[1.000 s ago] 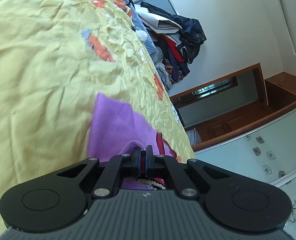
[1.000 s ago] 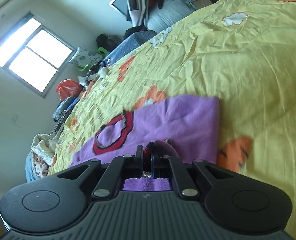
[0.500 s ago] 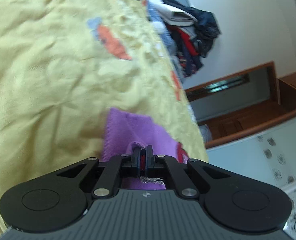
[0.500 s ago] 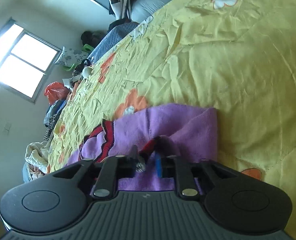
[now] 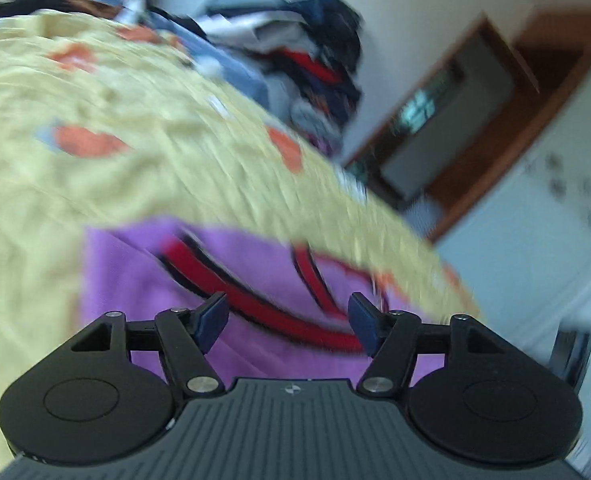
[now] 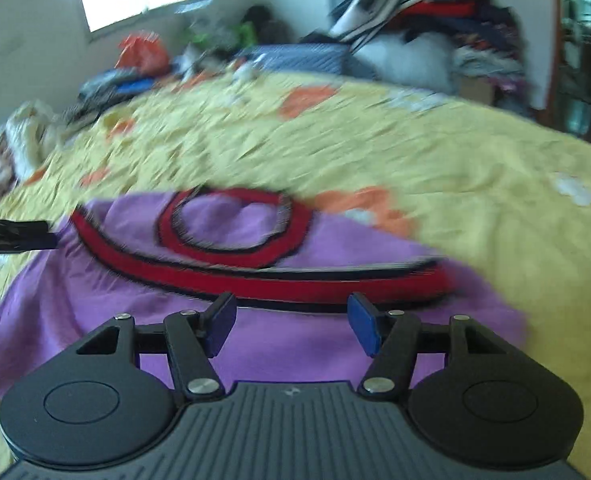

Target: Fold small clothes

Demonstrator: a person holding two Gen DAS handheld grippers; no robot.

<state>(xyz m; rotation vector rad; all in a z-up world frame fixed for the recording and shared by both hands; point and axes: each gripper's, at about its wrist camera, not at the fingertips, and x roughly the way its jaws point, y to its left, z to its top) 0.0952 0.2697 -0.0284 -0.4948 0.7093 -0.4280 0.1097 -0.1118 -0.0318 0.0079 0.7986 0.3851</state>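
Left wrist view: left gripper [image 5: 288,322] and right gripper [image 6: 291,326] both spread empty above purple garment [image 6: 255,332], apparently released to lie folded.

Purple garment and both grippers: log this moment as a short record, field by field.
garment: purple garment with red-and-black trim, lying on the yellow bedspread
left gripper: open, holding nothing, over the garment
right gripper: open, holding nothing, over the garment
background: clothes pile beyond the bed
image quality: motion blur in both views
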